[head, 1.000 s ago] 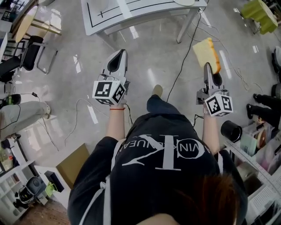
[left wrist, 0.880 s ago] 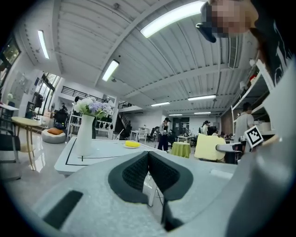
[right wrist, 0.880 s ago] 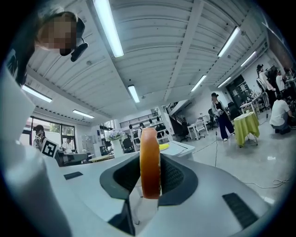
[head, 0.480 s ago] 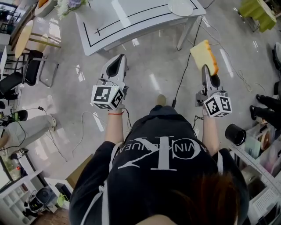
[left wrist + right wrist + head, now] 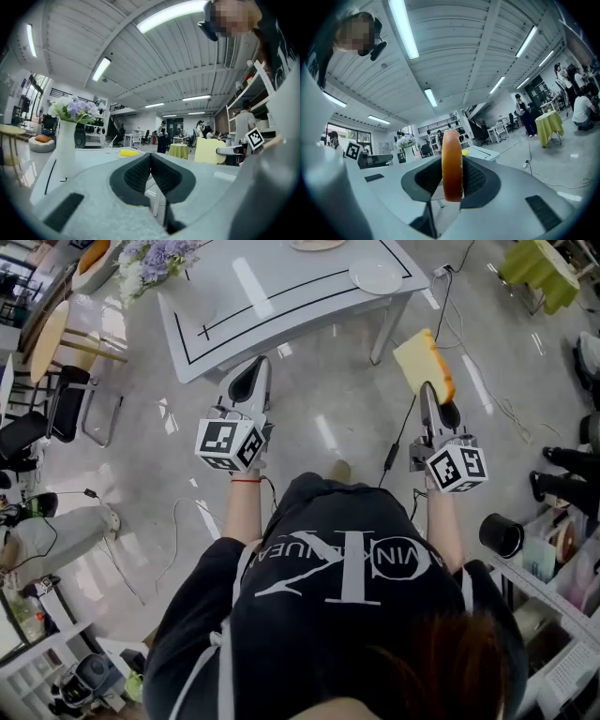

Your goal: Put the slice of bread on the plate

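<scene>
A slice of bread (image 5: 423, 363), pale with an orange crust, stands on edge in my right gripper (image 5: 429, 395), which is shut on it. In the right gripper view the bread (image 5: 452, 165) shows crust-on between the pads. My left gripper (image 5: 249, 377) is held level to the left, shut with nothing in it; its pads meet in the left gripper view (image 5: 151, 158). A white plate (image 5: 375, 277) lies on the near right corner of the white table (image 5: 272, 292), ahead of both grippers. The left gripper view also shows the bread (image 5: 205, 150) off to the right.
A vase of purple flowers (image 5: 153, 257) stands at the table's left end. A cable (image 5: 401, 432) runs over the floor below the right gripper. A chair (image 5: 66, 357) stands at left, a black cylinder (image 5: 499, 533) and shelves at right, a green-covered table (image 5: 541, 270) far right.
Both grippers have moved forward towards the white table, and the right one has kept hold of the bread. The table and plate now show more fully at the top of the head view.
</scene>
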